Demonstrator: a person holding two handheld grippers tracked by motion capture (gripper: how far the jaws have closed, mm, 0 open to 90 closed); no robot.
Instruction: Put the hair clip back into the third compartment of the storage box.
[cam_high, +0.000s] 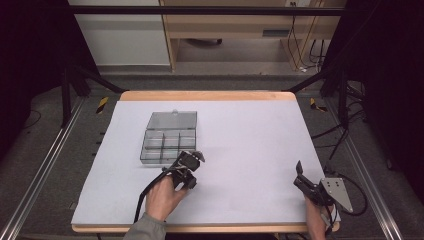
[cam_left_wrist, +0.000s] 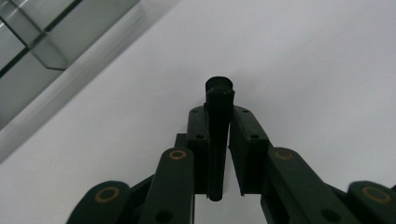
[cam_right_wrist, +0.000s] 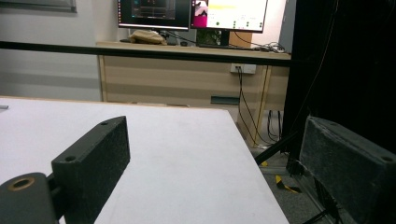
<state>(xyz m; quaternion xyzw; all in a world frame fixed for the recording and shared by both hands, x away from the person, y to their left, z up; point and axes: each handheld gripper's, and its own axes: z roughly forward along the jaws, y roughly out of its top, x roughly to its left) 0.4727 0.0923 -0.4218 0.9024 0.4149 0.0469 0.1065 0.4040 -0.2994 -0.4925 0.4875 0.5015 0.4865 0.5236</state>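
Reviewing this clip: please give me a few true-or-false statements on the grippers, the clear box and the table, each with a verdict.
1. The left gripper is shut on a thin black stick. True.
2. The right gripper holds the clear box. False: its jaws stand open with nothing between them, near the table's right edge.
3. The clear box has its lid up, showing dividers inside. True.
4. The box stands at the right edge of the table. False: it lies left of the middle.
5. The left gripper sits just in front of the box. True.
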